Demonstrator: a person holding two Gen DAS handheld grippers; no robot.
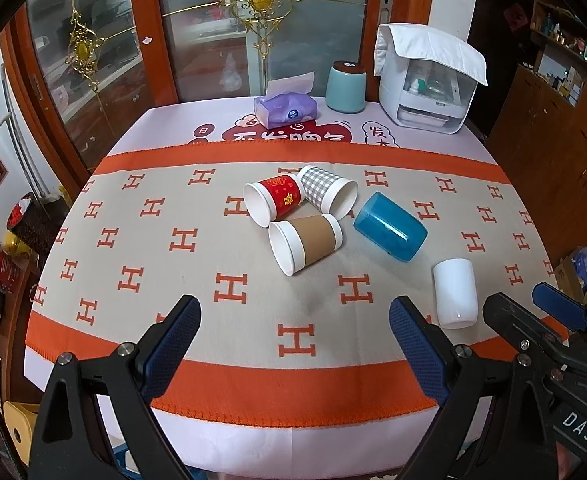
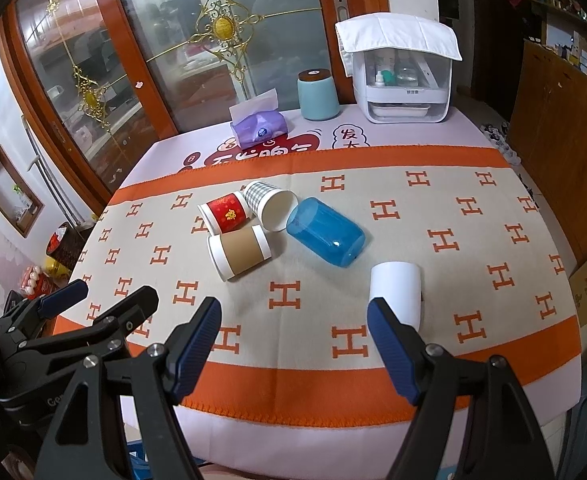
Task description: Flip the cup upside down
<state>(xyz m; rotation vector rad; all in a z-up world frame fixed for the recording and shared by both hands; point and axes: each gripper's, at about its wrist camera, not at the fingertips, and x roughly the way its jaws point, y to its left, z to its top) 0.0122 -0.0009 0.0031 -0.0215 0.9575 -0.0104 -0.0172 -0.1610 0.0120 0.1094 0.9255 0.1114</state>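
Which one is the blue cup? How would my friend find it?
Look at the orange and beige cloth covering the table. Near its middle lie three paper cups in a bunch, and the blue cup lies on its side just right of them. It is the only see-through plastic one.

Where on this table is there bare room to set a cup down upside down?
Free cloth lies left of the brown-sleeved cup, and in front of it toward the left gripper. The far right, beyond the white cup, is bare too. Crowded: red cup, checked cup and blue tumbler cluster mid-table.
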